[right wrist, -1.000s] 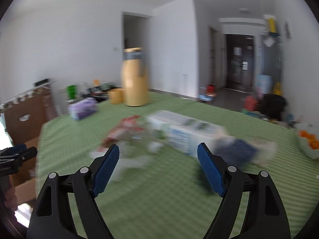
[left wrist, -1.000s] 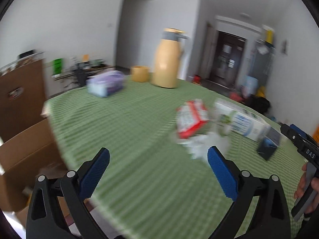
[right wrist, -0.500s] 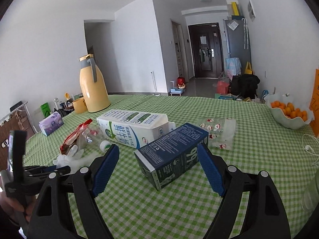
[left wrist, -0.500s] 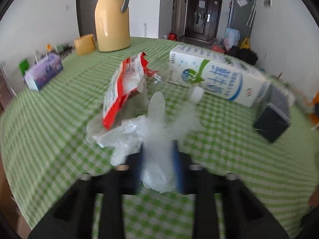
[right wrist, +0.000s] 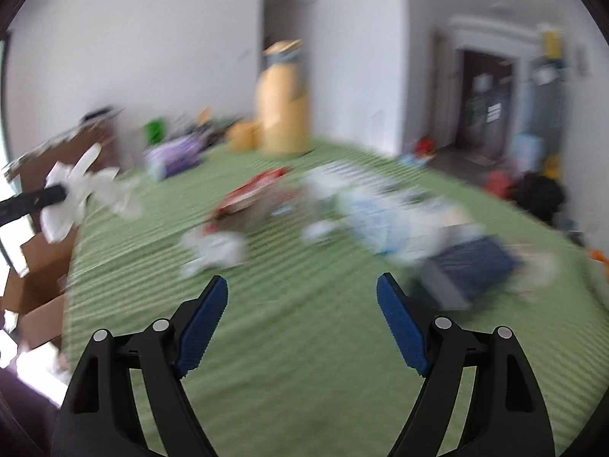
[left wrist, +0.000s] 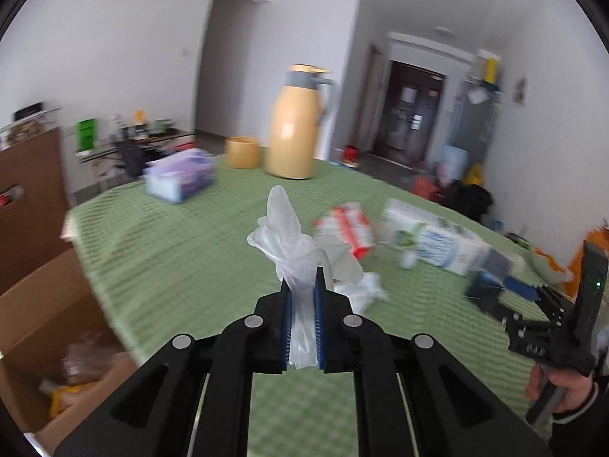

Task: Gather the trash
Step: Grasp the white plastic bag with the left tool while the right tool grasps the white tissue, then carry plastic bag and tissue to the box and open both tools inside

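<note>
My left gripper (left wrist: 303, 285) is shut on a crumpled clear plastic glove (left wrist: 289, 236) and holds it above the green checked table (left wrist: 182, 251); it also shows at the left of the right wrist view (right wrist: 72, 190). More white plastic (left wrist: 361, 289) lies on the table. A red and white wrapper (left wrist: 350, 228), a white milk carton (left wrist: 430, 236) and a dark blue box (left wrist: 491, 270) lie further right. My right gripper (right wrist: 302, 301) is open and empty above the table, near the blue box (right wrist: 472, 266).
An open cardboard box (left wrist: 49, 346) with trash in it stands below the table's left edge. A yellow thermos jug (left wrist: 295, 125), a yellow cup (left wrist: 242, 151) and a purple tissue pack (left wrist: 180, 179) stand at the far side.
My left gripper closed on the plastic glove and lifted it off the table, pulling back to the left. My right gripper swung left, away from the blue box, staying open.
</note>
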Tool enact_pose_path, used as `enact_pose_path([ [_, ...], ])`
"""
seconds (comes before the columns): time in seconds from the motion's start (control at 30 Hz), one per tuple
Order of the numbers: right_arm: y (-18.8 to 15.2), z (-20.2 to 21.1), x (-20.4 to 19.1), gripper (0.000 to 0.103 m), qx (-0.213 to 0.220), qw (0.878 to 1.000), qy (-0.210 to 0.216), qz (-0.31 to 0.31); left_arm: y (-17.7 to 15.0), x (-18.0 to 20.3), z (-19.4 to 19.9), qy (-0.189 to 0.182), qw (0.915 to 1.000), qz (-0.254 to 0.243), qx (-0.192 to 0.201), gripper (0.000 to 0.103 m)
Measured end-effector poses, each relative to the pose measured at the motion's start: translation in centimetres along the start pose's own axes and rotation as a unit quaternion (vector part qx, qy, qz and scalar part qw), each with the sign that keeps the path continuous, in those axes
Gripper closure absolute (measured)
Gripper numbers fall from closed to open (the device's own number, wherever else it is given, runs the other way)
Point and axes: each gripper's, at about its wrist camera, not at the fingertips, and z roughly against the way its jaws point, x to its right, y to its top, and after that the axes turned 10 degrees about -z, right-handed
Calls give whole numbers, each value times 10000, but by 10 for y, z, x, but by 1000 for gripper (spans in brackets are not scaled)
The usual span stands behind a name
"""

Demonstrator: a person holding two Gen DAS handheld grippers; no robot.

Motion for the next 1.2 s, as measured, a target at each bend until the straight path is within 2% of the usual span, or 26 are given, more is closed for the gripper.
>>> enact_pose_path([
  [0.1,14,-51,-43,26,-683,9960,575,60,-7,-34,9,215,9995,247,-4,96],
  [0.2,25,-107,-70,26,-1115,9928,350,246,-12,-64,26,381,9984,410,39,96],
  [0.23,27,-118,-75,28,-1226,9915,319,294,-15,-73,33,448,9981,429,67,96],
  [0.3,28,-142,-84,37,-1330,9900,164,445,-22,-90,48,577,9970,495,109,96],
  [0.37,23,-161,-85,63,-1538,9870,-52,464,-26,-106,57,659,9962,567,82,96],
  [0.4,22,-163,-84,66,-1523,9872,-127,459,-28,-110,59,712,9956,597,79,96],
  [0.43,20,-161,-83,80,-1459,9879,-218,478,-29,-112,61,728,9954,612,76,96],
  [0.47,18,-158,-81,91,-1462,9877,-290,473,-31,-114,63,740,9952,635,72,96],
  [0.53,13,-143,-70,94,-1499,9881,-150,295,-34,-114,63,707,9951,695,49,96],
  [0.63,3,-103,-51,94,-1291,9911,-205,241,-34,-104,59,557,9965,614,58,96],
  [0.73,-1,-60,-22,94,-945,9950,-273,-146,-31,-77,50,274,9986,448,27,97],
  [0.9,-12,15,27,94,-350,9948,-699,-654,-27,-27,39,-146,9998,115,-32,97],
  [1.07,-20,59,60,94,-73,9914,-835,-1001,-22,23,37,-554,9983,-173,21,97],
  [1.2,-26,79,77,94,57,9893,-938,-1114,-18,48,33,-671,9975,-242,-9,97],
])
